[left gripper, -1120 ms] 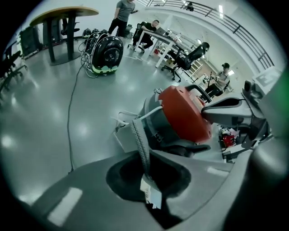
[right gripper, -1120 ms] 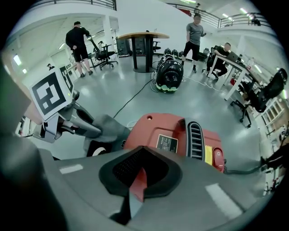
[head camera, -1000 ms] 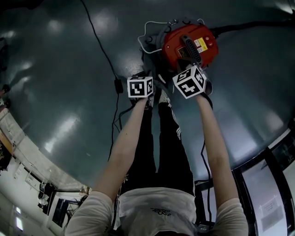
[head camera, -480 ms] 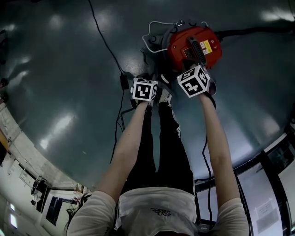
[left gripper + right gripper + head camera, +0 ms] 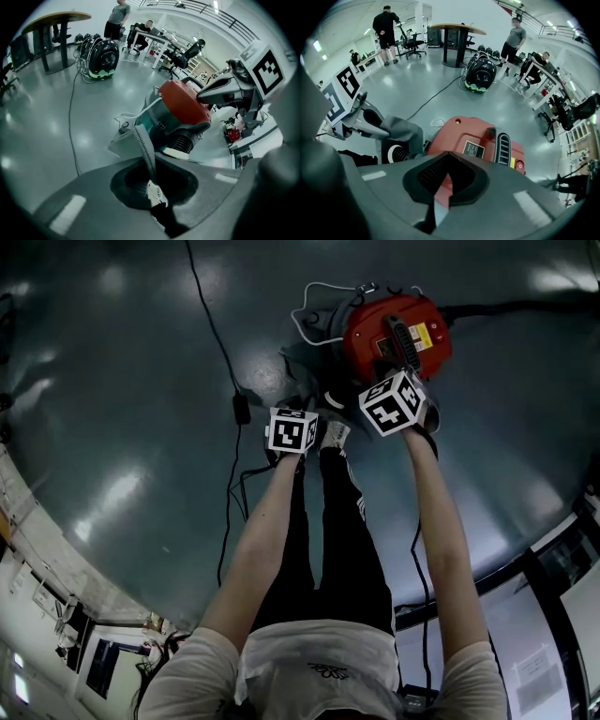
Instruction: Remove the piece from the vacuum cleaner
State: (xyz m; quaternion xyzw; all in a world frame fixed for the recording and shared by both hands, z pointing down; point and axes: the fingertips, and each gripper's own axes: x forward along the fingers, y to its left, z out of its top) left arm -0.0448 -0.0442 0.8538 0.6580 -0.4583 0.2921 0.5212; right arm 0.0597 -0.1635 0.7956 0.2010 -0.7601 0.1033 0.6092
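The vacuum cleaner (image 5: 396, 332) stands on the grey floor, with a red lid (image 5: 473, 140), a black handle (image 5: 504, 147) and a teal-grey body (image 5: 161, 119). A black ribbed hose end (image 5: 185, 140) sits low on its side. My right gripper (image 5: 449, 159) is shut and empty, hovering just over the near edge of the red lid; its marker cube (image 5: 392, 404) overlaps the lid in the head view. My left gripper (image 5: 143, 140) is shut with nothing in it, left of the vacuum, pointing at its lower body. Its marker cube (image 5: 292, 430) hides the jaws in the head view.
A black cable (image 5: 216, 334) runs across the floor left of the vacuum, and a white wire loop (image 5: 309, 306) lies behind it. A thick black hose (image 5: 525, 306) leads off to the right. My white shoe (image 5: 333, 432) is beside the vacuum. Farther off: a black-and-green helmet-shaped object (image 5: 480, 72), a round table (image 5: 457, 28), people.
Both grippers stay shut near the vacuum. The left gripper has drawn back slightly toward my feet; the right one holds over the lid's near edge.
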